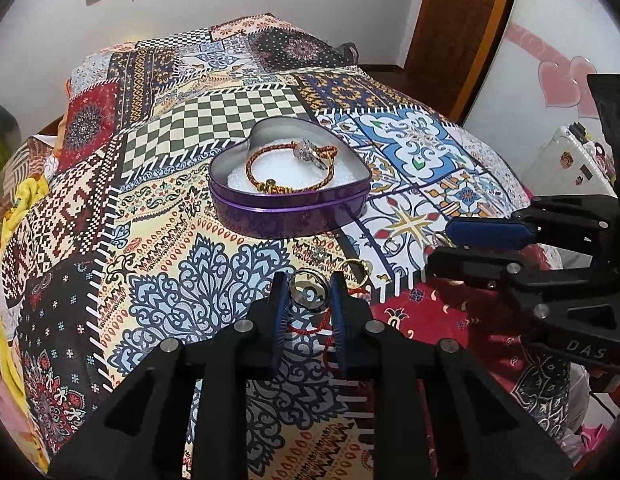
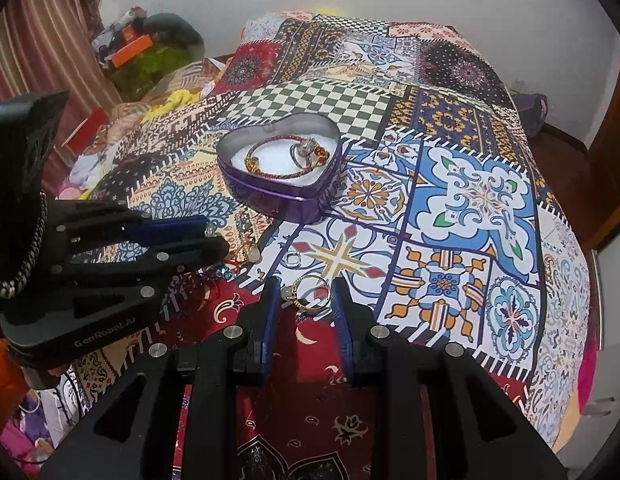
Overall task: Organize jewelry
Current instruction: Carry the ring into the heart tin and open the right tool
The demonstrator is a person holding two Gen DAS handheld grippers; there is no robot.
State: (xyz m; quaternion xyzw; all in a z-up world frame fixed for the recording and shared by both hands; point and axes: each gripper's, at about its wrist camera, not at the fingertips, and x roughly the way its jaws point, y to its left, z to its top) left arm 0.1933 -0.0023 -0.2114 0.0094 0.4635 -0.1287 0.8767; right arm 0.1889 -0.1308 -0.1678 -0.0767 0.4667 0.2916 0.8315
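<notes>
A purple heart-shaped tin (image 1: 269,210) (image 2: 269,192) stands on the patterned bedspread, holding a red-gold cord bracelet (image 1: 261,160) (image 2: 265,148) and a silver ring (image 1: 310,152) (image 2: 303,150). My left gripper (image 1: 308,292) is shut on a wide silver ring (image 1: 308,293), just above a red cord (image 1: 305,330). My right gripper (image 2: 303,294) is shut on a gold ring with a pale stone (image 2: 310,292). Loose on the cloth lie a small silver ring (image 1: 393,245) (image 2: 292,259), a gold ring (image 1: 356,268) (image 2: 247,254) and a sparkly piece (image 1: 318,250).
The bedspread (image 1: 189,208) covers a bed. Clothes and clutter pile at its left side (image 2: 109,152). A wooden door (image 1: 458,20) and a white cabinet with pink hearts (image 1: 550,80) stand to the right.
</notes>
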